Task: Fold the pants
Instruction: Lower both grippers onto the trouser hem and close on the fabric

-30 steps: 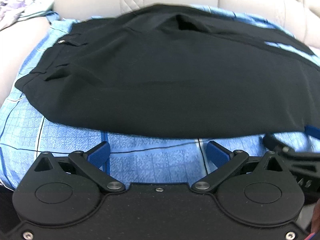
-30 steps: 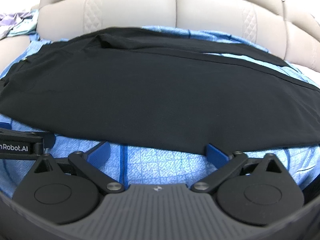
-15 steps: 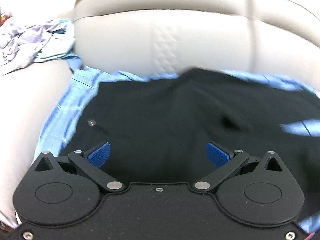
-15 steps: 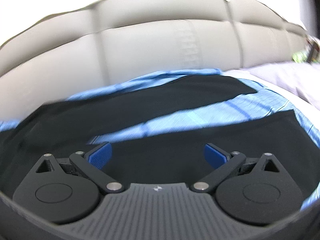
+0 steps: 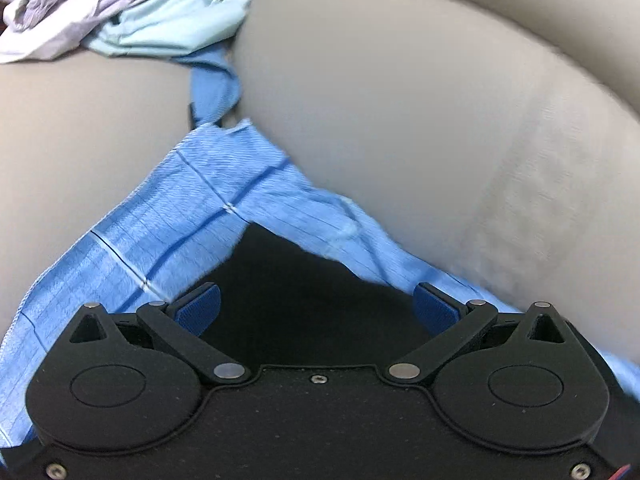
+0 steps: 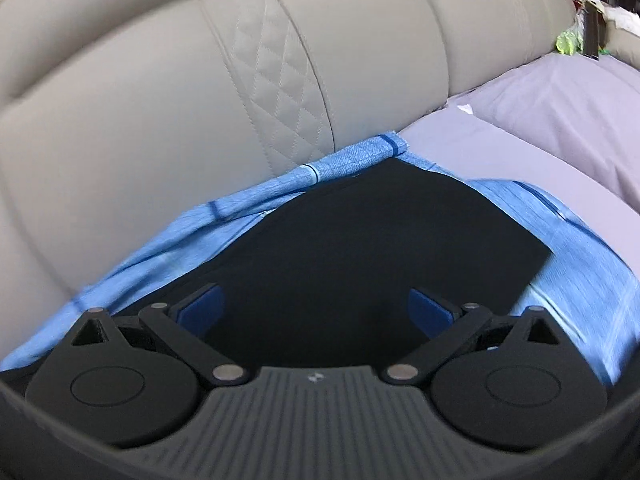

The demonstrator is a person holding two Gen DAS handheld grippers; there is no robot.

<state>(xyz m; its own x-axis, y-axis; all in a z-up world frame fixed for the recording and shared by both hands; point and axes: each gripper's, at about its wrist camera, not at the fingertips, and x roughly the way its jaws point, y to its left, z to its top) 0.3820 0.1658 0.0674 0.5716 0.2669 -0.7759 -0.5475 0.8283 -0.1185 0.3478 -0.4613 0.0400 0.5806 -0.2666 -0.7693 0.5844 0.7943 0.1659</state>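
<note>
The black pants lie flat on a blue checked cloth on a grey sofa seat. In the left wrist view a far corner of the pants (image 5: 296,280) shows between the fingers of my left gripper (image 5: 318,306), which is open and empty just above it. In the right wrist view the other end of the pants (image 6: 384,240), with its squared edge, lies in front of my right gripper (image 6: 316,308), also open and empty over the fabric.
The blue cloth (image 5: 168,220) (image 6: 568,240) reaches beyond the pants to the sofa backrest (image 6: 200,92). Crumpled lilac and pale blue clothes (image 5: 100,4) lie at the far left. A lilac sheet (image 6: 540,120) covers the seat on the right.
Both grippers have moved from the near edge of the pants across them to the far side, the left to the far left corner, the right to the far right end. Both stayed open.
</note>
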